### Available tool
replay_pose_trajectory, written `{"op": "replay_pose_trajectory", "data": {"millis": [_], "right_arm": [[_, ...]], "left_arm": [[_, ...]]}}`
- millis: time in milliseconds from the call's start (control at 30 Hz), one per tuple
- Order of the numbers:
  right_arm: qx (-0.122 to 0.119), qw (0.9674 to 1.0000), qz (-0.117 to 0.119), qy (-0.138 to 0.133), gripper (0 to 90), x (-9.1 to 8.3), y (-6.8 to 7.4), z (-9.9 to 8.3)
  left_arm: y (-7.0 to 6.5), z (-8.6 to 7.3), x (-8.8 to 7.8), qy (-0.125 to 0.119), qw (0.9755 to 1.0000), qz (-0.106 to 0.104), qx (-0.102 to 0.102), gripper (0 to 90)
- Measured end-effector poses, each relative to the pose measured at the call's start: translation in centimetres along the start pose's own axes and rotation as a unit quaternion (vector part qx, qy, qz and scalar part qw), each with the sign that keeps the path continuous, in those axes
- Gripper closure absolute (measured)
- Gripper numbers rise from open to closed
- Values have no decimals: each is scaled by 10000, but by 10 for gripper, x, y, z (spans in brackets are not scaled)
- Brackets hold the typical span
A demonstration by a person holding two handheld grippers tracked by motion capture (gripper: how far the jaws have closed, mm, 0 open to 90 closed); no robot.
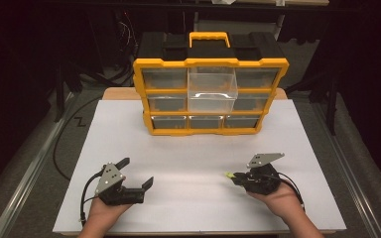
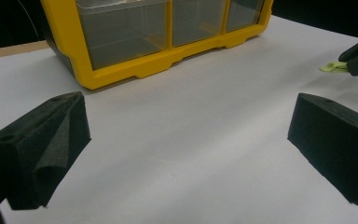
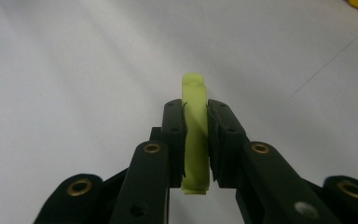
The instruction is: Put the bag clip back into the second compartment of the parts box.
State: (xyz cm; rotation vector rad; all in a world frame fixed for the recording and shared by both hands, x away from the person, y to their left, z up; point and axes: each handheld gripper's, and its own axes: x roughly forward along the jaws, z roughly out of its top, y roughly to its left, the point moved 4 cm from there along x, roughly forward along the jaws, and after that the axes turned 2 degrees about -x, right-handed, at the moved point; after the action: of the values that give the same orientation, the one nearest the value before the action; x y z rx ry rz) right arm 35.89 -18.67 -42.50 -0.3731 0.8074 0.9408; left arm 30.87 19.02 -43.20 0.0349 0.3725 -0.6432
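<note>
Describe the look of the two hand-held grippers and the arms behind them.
Both are black two-jaw tools. The left gripper carries a grey three-cornered plate with small dark holes, wedge-shaped black foam pads, and a black cable looping from its rear. The right gripper has the same grey plate, black linkage arms with brass-coloured rivets, and a black cable. The forearms are bare; no sleeves show.

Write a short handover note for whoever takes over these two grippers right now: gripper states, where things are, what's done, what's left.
Right gripper: shut on a yellow-green strip, held above the white board.
Left gripper: open, holding nothing, low over the board's near left.
Yellow organizer stands upright at the far side; its clear middle drawer sticks out.
Done: strip picked up.
Left: probably carry it to that drawer and drop it in.
</note>
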Motion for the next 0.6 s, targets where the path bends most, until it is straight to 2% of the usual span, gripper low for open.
{"op": "replay_pose_trajectory", "data": {"millis": [100, 133, 167, 200, 367, 400, 600], "right_arm": [[-30, 9999, 59, 144, 795, -1, -1, 1], [-78, 9995, 86, 304, 795, -2, -3, 3], [-78, 9995, 86, 304, 795, -2, -3, 3], [-76, 9990, 199, 381, 795, -5, -5, 5], [-116, 9979, 303, 564, 795, -9, -7, 11], [-137, 9965, 373, 736, 794, -10, -6, 13], [-202, 9936, 432, 1028, 794, -13, -7, 20]], "left_arm": [[-1, 0, 0, -29, 10000, -51, -9, 4], [-2, 0, 1, -25, 10000, -75, 7, 4], [-2, 0, 1, -25, 10000, -75, 7, 4], [-2, 0, 1, -10, 10000, -72, 22, 5], [-2, 0, 1, -19, 10000, -40, 35, 4], [-2, 0, 0, -11, 10000, -48, 50, 4], [-3, 0, 0, -21, 10000, -65, 72, 4]]}}
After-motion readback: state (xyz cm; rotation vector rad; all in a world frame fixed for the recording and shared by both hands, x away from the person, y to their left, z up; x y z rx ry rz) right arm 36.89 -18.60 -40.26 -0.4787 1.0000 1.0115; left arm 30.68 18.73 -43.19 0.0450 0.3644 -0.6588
